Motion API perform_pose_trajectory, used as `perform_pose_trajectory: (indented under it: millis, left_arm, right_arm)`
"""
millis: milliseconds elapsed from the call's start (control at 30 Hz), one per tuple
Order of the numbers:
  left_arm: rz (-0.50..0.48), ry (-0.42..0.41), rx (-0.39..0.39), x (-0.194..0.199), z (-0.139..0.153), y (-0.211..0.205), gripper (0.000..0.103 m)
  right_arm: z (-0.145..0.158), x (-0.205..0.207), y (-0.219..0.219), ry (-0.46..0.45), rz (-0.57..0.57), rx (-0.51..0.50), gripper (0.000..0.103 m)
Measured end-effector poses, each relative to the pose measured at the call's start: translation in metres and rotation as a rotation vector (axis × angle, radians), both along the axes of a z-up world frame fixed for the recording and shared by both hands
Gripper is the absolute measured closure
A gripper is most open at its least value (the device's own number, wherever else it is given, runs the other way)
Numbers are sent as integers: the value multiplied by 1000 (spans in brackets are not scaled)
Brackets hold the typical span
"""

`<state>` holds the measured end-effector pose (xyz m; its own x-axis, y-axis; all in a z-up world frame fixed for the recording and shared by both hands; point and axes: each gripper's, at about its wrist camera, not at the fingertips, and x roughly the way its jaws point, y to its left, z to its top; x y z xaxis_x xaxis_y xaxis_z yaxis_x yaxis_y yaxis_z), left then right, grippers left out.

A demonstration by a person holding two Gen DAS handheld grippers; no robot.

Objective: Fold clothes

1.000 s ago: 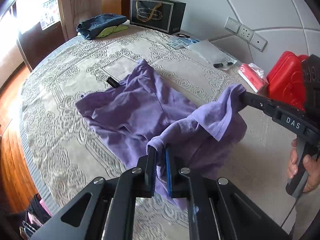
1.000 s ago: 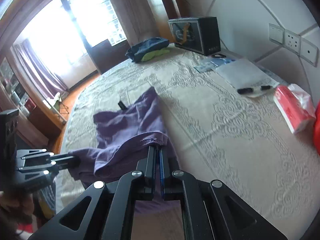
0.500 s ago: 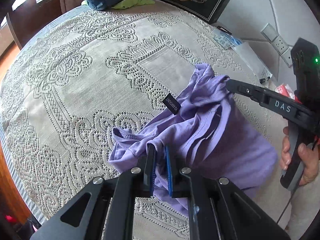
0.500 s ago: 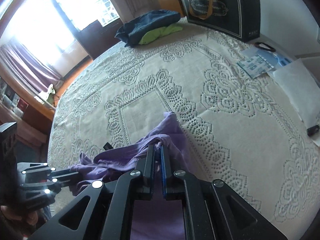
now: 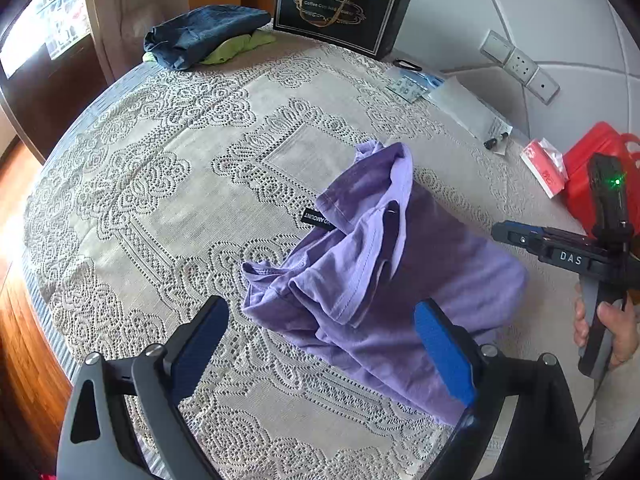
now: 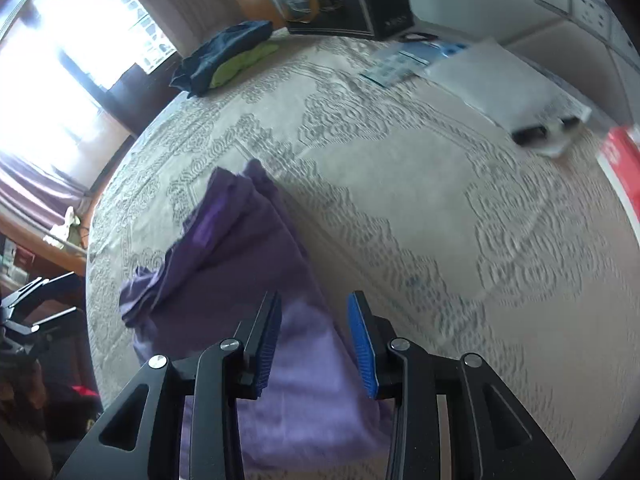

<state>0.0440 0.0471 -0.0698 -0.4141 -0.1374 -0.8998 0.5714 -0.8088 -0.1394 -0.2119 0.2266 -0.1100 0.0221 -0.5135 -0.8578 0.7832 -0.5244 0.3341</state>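
With both the left gripper (image 5: 320,348) and right gripper (image 6: 316,344) spread and empty, the crumpled purple cotton T-shirt (image 5: 372,280) (black label showing) lies mid-surface; regrasp its hem corners, then pull flat.

Purple shirt (image 5: 384,280) bunched, roughly folded, lying on lace tablecloth (image 5: 160,200).
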Motion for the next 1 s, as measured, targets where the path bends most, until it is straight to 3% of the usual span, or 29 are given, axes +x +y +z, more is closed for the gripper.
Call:
perform_pose_trajectory:
  millis: [233,333,500,567,600,633,667,700,733,933,1000]
  left_arm:
    - [-169,-90,-69,-28,-32,10,8]
    - [-275,-123,-48,-39,-52,0,24]
    - [-465,-136,9,-46,-69,-13,43]
    - [-518,-142,43,-49,-75,-19,67]
    - [-535,-143,58,-50,-76,-23,71]
    - [-550,-142,72,-50,-77,-26,71]
    - [-563,-141,85,-50,-77,-30,72]
    - [-570,-141,91,-49,-75,-34,72]
    - [-571,-143,83,-47,-74,-41,72]
    - [-528,-193,50,-37,-66,-94,67]
    - [-529,-186,37,-38,-53,-106,66]
  right_arm:
    - [1,31,76,-91,-189,17,68]
    - [-4,54,89,-101,-252,16,68]
    - [-11,100,90,-151,-448,-6,62]
    - [-11,122,85,-178,-513,-25,55]
    - [-14,133,79,-190,-523,-15,55]
    - [-20,145,70,-197,-530,13,55]
    - [-26,153,63,-200,-534,51,64]
    - [-32,160,55,-206,-536,95,91]
    - [-36,166,51,-206,-539,124,95]
    - [-25,176,62,-216,-577,153,94]
    - [-17,174,71,-209,-606,136,81]
